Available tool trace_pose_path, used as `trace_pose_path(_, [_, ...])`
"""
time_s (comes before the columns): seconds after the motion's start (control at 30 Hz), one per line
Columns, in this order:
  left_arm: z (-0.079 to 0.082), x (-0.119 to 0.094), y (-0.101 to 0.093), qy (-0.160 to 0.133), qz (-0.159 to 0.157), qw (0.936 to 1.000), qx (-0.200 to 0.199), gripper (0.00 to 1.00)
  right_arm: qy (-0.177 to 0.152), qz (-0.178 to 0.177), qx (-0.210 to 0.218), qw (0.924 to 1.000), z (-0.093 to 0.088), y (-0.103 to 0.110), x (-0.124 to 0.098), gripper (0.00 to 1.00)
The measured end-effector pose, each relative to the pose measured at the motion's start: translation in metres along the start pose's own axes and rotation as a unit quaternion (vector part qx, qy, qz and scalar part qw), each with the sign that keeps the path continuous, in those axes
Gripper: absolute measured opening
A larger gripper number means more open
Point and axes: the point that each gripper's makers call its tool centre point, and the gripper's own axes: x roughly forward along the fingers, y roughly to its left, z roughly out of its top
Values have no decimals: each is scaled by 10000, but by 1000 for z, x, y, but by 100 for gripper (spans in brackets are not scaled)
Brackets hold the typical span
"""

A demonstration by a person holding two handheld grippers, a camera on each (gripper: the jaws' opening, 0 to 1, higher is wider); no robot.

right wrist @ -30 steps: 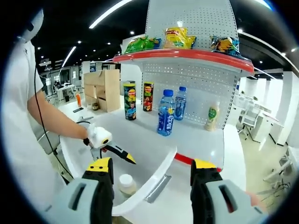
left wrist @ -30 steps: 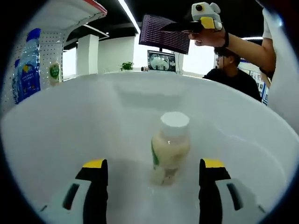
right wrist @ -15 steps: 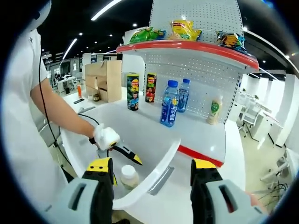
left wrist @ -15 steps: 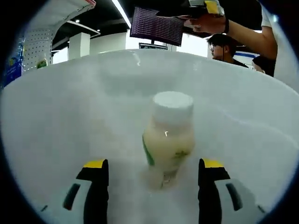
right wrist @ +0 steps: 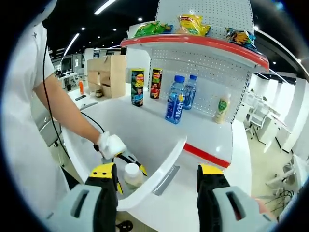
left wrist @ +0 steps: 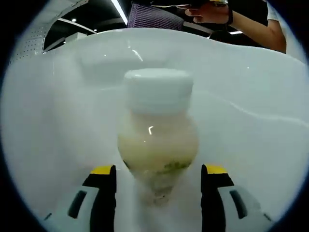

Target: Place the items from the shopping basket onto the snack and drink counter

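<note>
A mock shop inside an open office: pegboard shelf [right wrist: 203, 72] stocked with bottles [right wrist: 175, 99], crisp bags [right wrist: 193, 24]

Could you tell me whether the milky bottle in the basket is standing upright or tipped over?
Upright: the bottle stands with its white cap on top.

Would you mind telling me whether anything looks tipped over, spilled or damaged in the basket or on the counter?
Nothing stands out. The milky bottle stands upright, capped, in the white basket, between the open left gripper fingers. On the counter, the cans and water bottles stand upright.
</note>
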Motion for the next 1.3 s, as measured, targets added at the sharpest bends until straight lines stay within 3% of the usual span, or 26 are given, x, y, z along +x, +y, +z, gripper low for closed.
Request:
trace_pose_path(0.23, [-4, 7, -6, -72, -28, 9999, -110, 63, 37, 1, 25, 10000, -1, 0, 5, 66])
trace_pose_path(0.3, [-3, 7, -5, -83, -5, 9999, -83, 57, 51, 2, 18, 10000, -1, -1, 6, 66])
trace_pose_path(0.67, [-5, 17, -1, -198, 84, 9997, -101, 52, 93, -48, 120, 9999, -4, -8, 13, 65])
trace_pose_path(0.73, [-6, 16, 5, -210, 194, 9995, -117, 48, 124, -55, 114, 9998, -5, -9, 13, 64])
trace_pose_path(1.3, [-6, 17, 0, -218, -156, 9995, 156, 44, 261, -95, 226, 9994, -19, -21, 21, 58])
